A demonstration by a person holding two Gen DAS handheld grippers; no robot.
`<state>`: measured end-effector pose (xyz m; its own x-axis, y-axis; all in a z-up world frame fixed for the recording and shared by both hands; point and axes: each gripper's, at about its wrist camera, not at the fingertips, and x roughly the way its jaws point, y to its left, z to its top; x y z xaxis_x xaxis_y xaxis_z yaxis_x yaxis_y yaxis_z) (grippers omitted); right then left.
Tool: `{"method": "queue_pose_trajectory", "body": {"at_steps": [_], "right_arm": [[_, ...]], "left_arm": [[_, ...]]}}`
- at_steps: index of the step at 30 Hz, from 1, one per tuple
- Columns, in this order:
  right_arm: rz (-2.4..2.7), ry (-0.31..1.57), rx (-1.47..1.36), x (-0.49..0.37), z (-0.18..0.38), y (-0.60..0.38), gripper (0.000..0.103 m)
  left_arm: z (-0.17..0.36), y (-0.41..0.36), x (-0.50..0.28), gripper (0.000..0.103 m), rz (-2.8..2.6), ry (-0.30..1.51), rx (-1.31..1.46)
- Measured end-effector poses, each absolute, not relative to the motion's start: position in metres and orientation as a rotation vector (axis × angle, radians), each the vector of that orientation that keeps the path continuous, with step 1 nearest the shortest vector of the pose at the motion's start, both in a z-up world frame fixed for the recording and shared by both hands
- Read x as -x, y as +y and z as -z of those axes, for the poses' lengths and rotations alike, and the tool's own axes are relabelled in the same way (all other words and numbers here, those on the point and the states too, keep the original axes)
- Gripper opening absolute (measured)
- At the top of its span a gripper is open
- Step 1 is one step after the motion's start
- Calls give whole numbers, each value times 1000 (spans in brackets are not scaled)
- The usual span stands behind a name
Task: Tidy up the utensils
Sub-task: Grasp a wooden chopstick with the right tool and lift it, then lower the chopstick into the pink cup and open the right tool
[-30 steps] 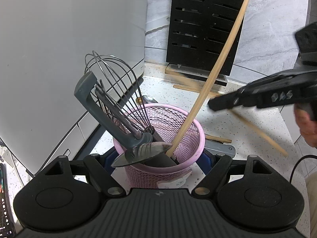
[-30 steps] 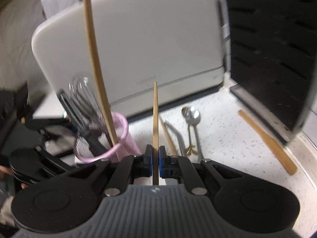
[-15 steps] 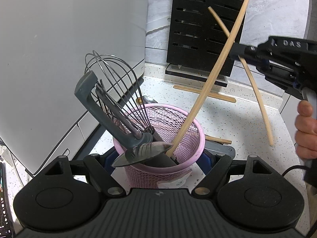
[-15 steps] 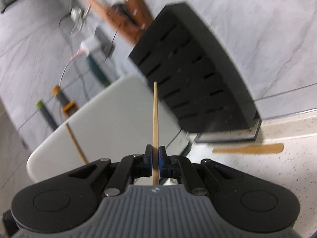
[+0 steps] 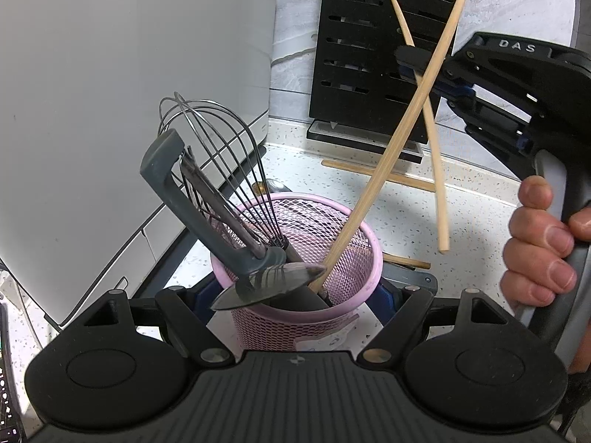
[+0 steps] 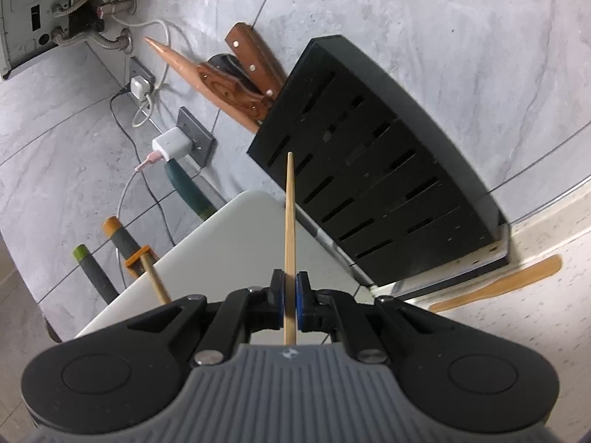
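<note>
My left gripper (image 5: 295, 295) is shut on a pink mesh utensil cup (image 5: 354, 258) that holds a wire whisk (image 5: 207, 140), a grey peeler (image 5: 166, 177), a spoon (image 5: 273, 280) and one wooden chopstick (image 5: 391, 155). My right gripper (image 6: 290, 289) is shut on a second wooden chopstick (image 6: 290, 221). In the left wrist view the right gripper (image 5: 410, 62) holds that chopstick (image 5: 436, 170) nearly upright in the air, above and to the right of the cup, its lower tip above the counter.
A black knife block (image 5: 369, 59) stands at the back against the grey wall, knife handles (image 6: 243, 70) at its top. A white appliance (image 5: 110, 92) fills the left. A wooden spatula (image 6: 509, 280) and another wooden stick (image 5: 406, 260) lie on the speckled counter.
My right gripper lifted the chopstick off the counter, tilted it upright and brought it closer to the cup. My left gripper and the cup have stayed still.
</note>
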<state>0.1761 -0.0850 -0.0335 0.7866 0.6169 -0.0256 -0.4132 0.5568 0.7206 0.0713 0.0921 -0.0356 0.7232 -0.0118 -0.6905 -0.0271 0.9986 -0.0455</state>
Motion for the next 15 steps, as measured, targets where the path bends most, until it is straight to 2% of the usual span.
{"method": "queue_pose_trajectory", "body": {"at_steps": [15], "right_arm": [[-743, 241, -787, -190, 41, -58, 2]], "left_arm": [[35, 97, -70, 92, 11, 764, 70]]}}
